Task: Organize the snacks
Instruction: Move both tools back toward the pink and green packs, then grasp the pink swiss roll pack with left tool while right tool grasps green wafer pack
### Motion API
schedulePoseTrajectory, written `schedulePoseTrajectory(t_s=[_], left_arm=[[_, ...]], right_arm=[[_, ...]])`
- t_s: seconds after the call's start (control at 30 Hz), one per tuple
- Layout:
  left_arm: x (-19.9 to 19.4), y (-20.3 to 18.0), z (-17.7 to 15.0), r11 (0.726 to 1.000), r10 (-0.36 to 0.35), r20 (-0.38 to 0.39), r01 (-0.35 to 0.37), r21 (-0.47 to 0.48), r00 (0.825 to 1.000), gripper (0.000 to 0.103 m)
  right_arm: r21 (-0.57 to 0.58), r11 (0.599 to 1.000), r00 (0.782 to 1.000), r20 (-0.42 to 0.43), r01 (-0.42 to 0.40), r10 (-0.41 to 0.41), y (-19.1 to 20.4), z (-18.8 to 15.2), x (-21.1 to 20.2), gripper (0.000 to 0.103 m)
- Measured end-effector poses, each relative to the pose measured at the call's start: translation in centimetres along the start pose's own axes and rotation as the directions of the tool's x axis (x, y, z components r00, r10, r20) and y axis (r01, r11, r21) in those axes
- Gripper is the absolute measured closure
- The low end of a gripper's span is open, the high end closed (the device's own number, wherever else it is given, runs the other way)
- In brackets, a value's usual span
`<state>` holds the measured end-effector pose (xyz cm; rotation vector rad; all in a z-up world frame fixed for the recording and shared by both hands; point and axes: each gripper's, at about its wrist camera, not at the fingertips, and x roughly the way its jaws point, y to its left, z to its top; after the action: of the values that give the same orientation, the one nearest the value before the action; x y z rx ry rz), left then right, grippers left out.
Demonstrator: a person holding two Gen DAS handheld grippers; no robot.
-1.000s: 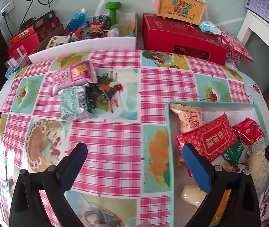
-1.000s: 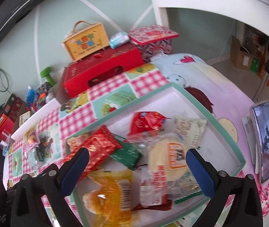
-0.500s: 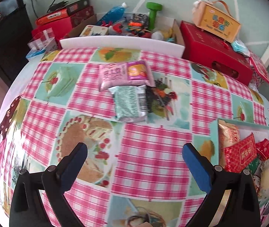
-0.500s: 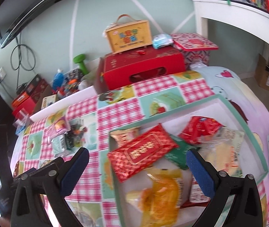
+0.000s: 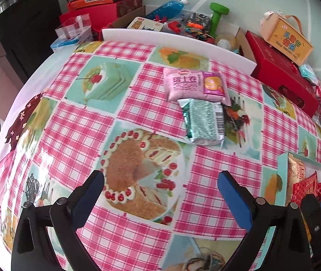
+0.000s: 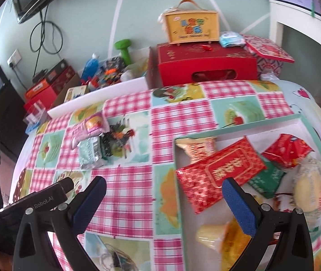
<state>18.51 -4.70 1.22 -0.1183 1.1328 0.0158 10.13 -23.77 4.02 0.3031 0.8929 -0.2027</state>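
Left gripper (image 5: pixel 160 185) spread wide, holding nothing, above the tablecloth (image 5: pixel 74 122). Right gripper (image 6: pixel 164 190) likewise agape and empty. Two packets ahead: pink snack packet (image 5: pixel 194 85) touching silver-green packet (image 5: pixel 202 122). Remaining snacks inside the tray (image 6: pixel 296 118).

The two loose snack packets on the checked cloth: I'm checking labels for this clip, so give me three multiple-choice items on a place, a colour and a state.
1. Where does the silver-green packet lie?
A. inside the tray
B. on the tablecloth, against the pink packet
C. on the red box

2. What colour is the large flat packet in the tray?
A. red
B. blue
C. black

3. How is the left gripper?
A. shut on the pink packet
B. shut, empty
C. open, empty

Answers:
1 B, it lies on the tablecloth touching the pink packet.
2 A, red with gold print.
3 C, its fingers stand wide apart with only cloth between them.
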Motion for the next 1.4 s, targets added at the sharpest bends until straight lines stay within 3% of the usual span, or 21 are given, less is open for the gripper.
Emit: schedulePoseTrajectory(t_s=[0.33,0.57,0.93,1.23,1.4], left_arm=[[3.3,2.8,0.3,0.999,0.030,-0.059,-0.032,-0.042,0.998,0.003],[4.5,3.7,1.8,0.998,0.012,-0.068,-0.016,-0.057,0.998,0.003],[8.0,5.1,6.7,0.999,0.030,-0.102,-0.031,-0.009,0.994,0.003],[9.6,8.8,10.5,0.999,0.017,-0.105,-0.020,-0.025,0.994,0.003],[10.2,10.3,12.5,1.000,0.018,-0.093,-0.016,0.018,0.995,0.003]], right_arm=[[-0.060,0.998,0.999,-0.047,-0.014,0.011,2.3,-1.1,3.7,0.000],[-0.088,0.996,0.999,-0.043,-0.006,0.002,3.1,-0.5,5.1,0.000],[-0.129,0.990,0.998,-0.049,-0.054,0.048,6.6,1.4,7.8,0.000],[-0.175,0.981,0.993,-0.088,-0.089,0.074,10.1,2.2,11.1,0.000],[-0.210,0.974,0.993,-0.105,-0.082,0.060,12.0,2.2,12.9,0.000]])
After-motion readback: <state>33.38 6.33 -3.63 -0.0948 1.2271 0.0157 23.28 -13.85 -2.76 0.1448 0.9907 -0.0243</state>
